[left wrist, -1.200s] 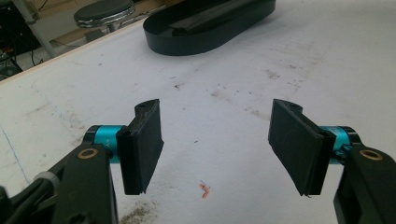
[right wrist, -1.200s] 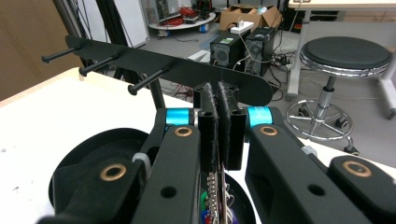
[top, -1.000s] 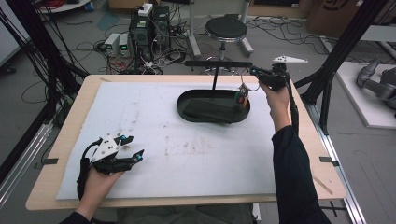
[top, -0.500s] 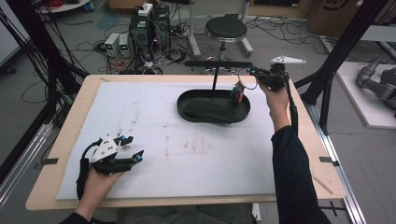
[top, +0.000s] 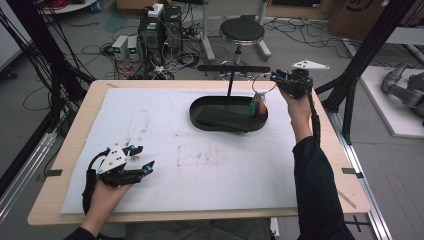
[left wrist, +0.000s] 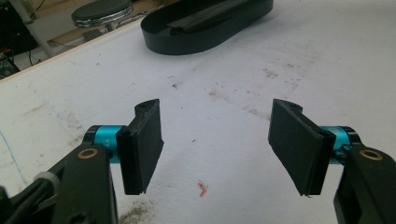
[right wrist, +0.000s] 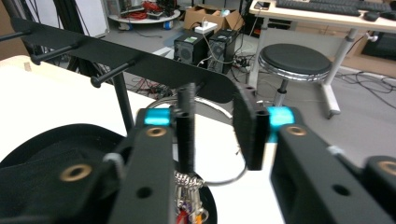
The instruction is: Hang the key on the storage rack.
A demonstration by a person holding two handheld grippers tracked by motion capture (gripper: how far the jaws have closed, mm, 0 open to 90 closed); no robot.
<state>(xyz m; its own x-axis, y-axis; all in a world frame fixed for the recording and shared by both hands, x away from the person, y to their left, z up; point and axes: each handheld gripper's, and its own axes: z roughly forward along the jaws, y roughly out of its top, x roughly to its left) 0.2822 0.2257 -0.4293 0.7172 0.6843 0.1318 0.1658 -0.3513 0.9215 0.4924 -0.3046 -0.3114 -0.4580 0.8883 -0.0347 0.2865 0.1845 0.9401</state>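
Keys on a thin silver wire ring (top: 263, 86), with small orange and green tags (top: 259, 107) hanging under it, dangle from your right tongs (top: 276, 77) over the right end of the black oval tray (top: 200, 116), just in front of the black stand's crossbar (top: 233, 68). In the right gripper view the ring (right wrist: 223, 179) loops down between and below the two black jaws, which stand a narrow gap apart; the left pad (right wrist: 186, 128) seems to press the ring's top, but you cannot tell from the blur whether the other pad touches it. The cluster of small metal links and coloured tags (right wrist: 189, 205) hangs straight under the jaws, above the tray's dark floor (right wrist: 37, 163). Compared with a second ago, your right hand (top: 295, 95) has lifted slightly and moved a little toward the crossbar, so the bunch now hangs more clearly off the tray than before, when it sat close to the rim. The crossbar's pegs (right wrist: 114, 72) run across the upper left of that view, near the ring but apart from it. Your left tongs (top: 142, 161) have not moved: they rest in your left hand (top: 102, 192) on the white sheet (top: 215, 175) near the front left of the counter (top: 60, 165), with the jaws spread wide and nothing between them. In the left gripper view both pads (left wrist: 142, 144) hang over the bare, smudged sheet, with a tiny orange scrap (left wrist: 202, 188) lying between them.
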